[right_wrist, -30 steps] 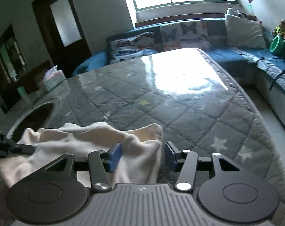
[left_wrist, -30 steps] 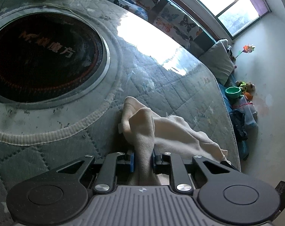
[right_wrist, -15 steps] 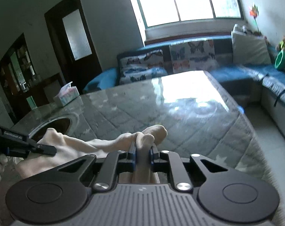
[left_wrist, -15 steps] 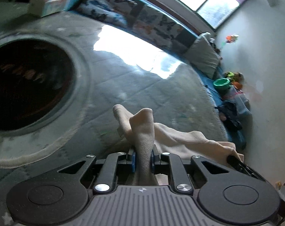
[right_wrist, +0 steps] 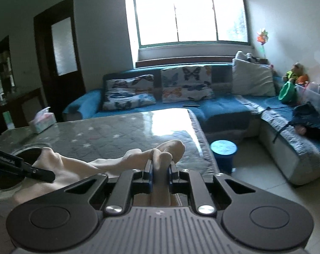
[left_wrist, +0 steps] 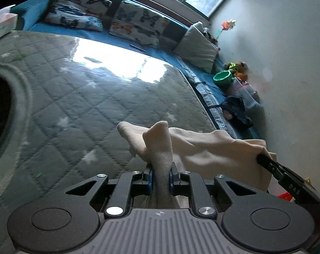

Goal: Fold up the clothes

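At the far left of the right wrist view a pale tissue box (right_wrist: 42, 120) sits on the grey quilted, star-printed table (right_wrist: 126, 131), near a round dark opening (right_wrist: 26, 154) in its cover. Just right of that, the left gripper (left_wrist: 161, 178) is clamped on one bunched corner of the cream soft fabric garment (left_wrist: 202, 148). The cloth hangs stretched between the two tools, lifted above the near part of the table. Further right, the right gripper (right_wrist: 161, 176) has just closed and now pinches the garment's other bunched corner between its blue pads. Beyond the table stands a blue sofa (right_wrist: 223, 108) with butterfly-print cushions (right_wrist: 186, 84); a round blue stool (right_wrist: 223, 148) stands on the floor at the right
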